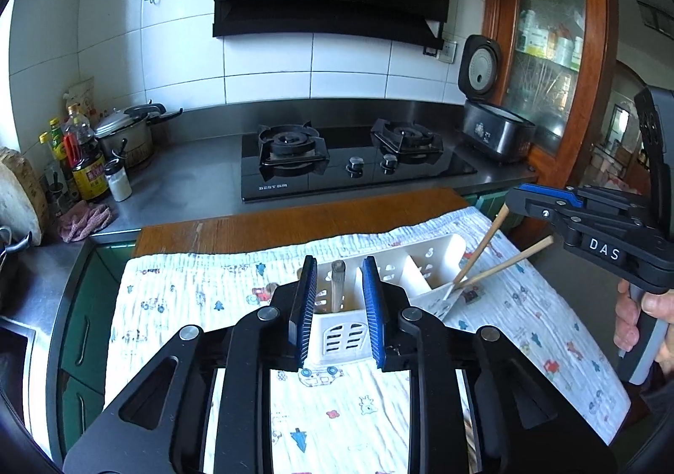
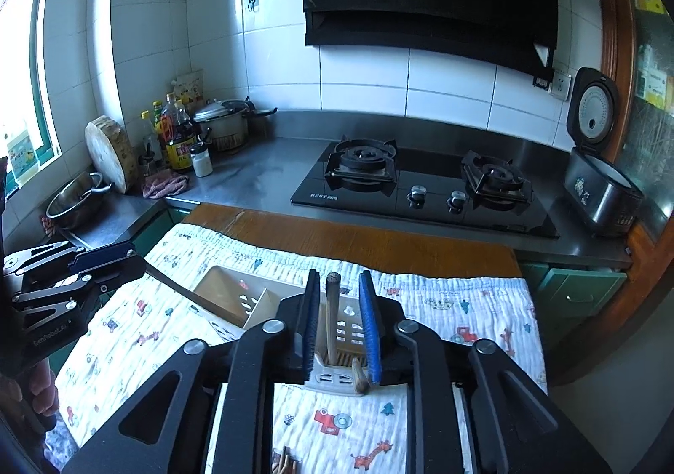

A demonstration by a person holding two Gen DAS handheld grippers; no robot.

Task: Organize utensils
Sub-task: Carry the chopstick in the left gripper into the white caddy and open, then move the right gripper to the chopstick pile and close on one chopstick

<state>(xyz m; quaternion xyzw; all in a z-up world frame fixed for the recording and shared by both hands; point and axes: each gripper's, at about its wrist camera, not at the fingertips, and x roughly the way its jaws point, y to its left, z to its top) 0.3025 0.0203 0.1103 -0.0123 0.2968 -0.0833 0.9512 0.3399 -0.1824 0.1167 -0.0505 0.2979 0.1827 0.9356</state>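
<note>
Standing upright in the white caddy [image 1: 337, 326], wooden handle [image 1: 338, 284] between the released left hand-held gripper [image 1: 339, 307].

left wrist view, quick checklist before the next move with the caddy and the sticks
1. Left gripper open: ok, pads apart on either side of the wooden stick.
2. Right gripper open: ok, gaps on both sides of the chopstick.
3. Caddy upright on the cloth: ok.
4. Chopstick seated in a compartment: cannot tell. It leans, crossing a second chopstick.
5. All utensils sorted: not ok, loose sticks lie on the cloth.
</note>
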